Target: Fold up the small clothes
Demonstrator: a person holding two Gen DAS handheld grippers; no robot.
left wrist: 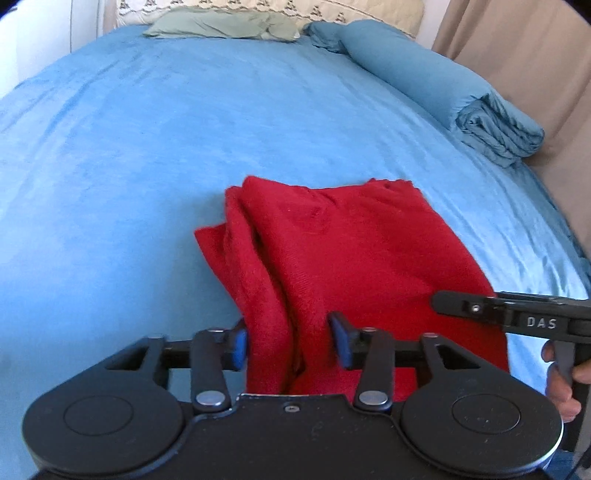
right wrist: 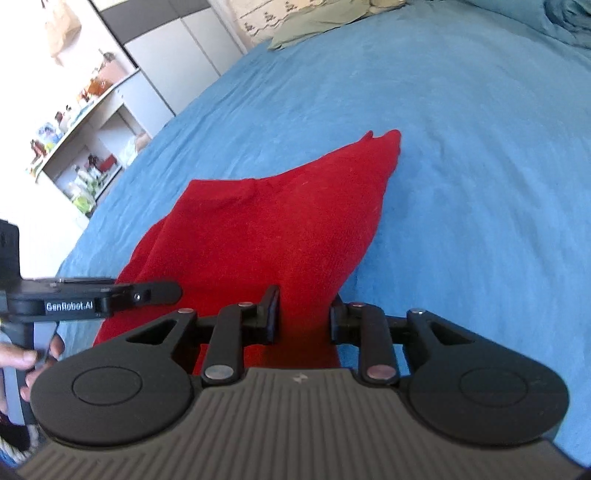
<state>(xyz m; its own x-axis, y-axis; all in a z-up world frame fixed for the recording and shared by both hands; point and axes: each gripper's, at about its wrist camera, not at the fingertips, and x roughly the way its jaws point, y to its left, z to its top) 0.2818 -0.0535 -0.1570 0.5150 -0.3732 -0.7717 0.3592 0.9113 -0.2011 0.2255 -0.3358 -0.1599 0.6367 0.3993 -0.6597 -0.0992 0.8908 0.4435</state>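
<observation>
The red garment (left wrist: 343, 258), a knitted piece folded over into several layers, lies on the blue bedsheet (left wrist: 129, 147) at the near part of the bed, toward its right side in the left wrist view. Its thick folded edge runs along its left side, and 1 pointed corner reaches away from you in the right wrist view (right wrist: 388, 140).

Your left gripper (left wrist: 288, 343) stands over the near edge of the garment with its jaws parted. A raised ridge of red cloth sits between the blue pads (left wrist: 240, 345); the left pad lies against the fold, the right pad stands clear of it, so the cloth is not clamped.

Your right gripper (right wrist: 304, 317) points down at the garment's near right edge. Its jaws are also apart, red cloth shows in the gap, and neither black pad (right wrist: 271, 314) visibly presses on it.

Each gripper shows in the other's view, held by a hand (left wrist: 561, 384) at the frame edge.

Beyond the garment, a folded blue blanket (left wrist: 443, 85) lies along the bed's far right edge, a green pillow (left wrist: 221, 26) at the head, a beige curtain (left wrist: 524, 48) to the right, and cluttered shelves (right wrist: 81, 147) to the left.
</observation>
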